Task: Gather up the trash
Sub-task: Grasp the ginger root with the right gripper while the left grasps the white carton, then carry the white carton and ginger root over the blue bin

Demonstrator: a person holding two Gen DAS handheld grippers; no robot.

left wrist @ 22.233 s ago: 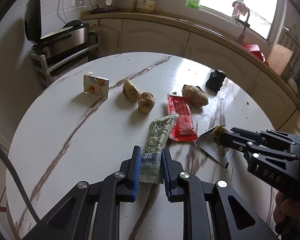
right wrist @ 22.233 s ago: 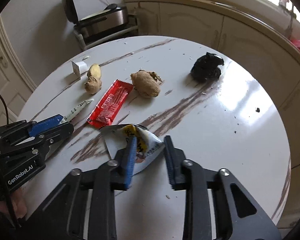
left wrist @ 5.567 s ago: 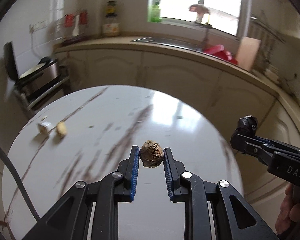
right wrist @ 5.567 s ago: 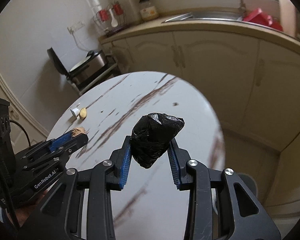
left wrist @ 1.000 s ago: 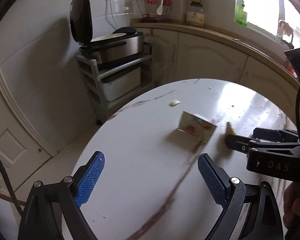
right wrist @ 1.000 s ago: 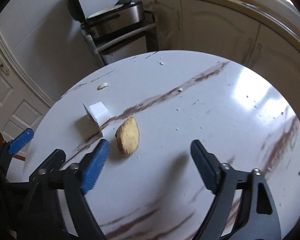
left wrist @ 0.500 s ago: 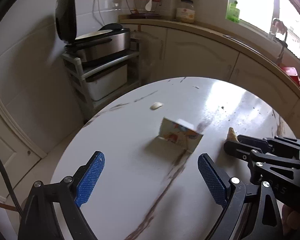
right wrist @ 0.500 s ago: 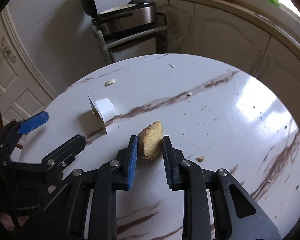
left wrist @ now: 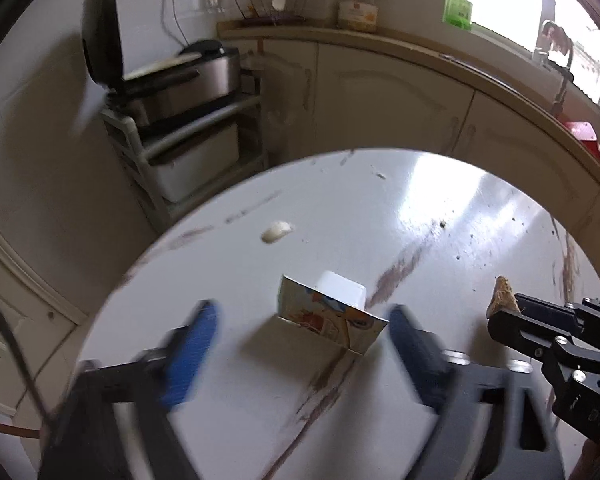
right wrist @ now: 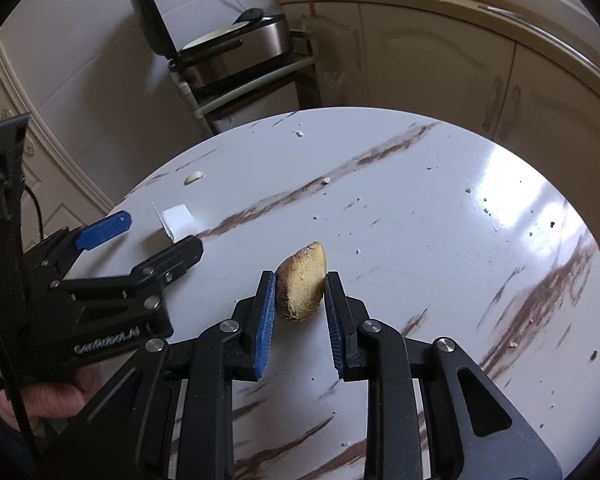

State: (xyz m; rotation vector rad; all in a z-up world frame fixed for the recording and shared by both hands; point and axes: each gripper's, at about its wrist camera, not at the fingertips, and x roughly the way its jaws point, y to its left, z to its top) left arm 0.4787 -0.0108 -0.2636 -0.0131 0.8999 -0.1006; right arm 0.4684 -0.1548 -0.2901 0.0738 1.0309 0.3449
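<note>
A yellowish ginger piece (right wrist: 302,288) sits clamped between the blue pads of my right gripper (right wrist: 300,294), which is shut on it just above the white marble table (right wrist: 440,216). In the left wrist view the same ginger piece (left wrist: 501,300) sticks up from the right gripper (left wrist: 500,322). A small white cup with a printed lid (left wrist: 332,316) lies on its side between the fingers of my left gripper (left wrist: 300,322). Those jaws are closing, blurred, with gaps on both sides of the cup. The right wrist view shows the cup (right wrist: 178,220) just beyond the left gripper (right wrist: 156,236).
A pale garlic clove (left wrist: 276,232) lies farther back on the table, and crumbs (right wrist: 480,196) are scattered on its right part. Behind the table stand a rack with an open-lidded steel cooker (left wrist: 180,84) and cream cabinets (left wrist: 380,92) under a counter.
The right gripper closed on the ginger piece and still holds it. The left gripper came in toward the cup, and its wide jaws have narrowed around it.
</note>
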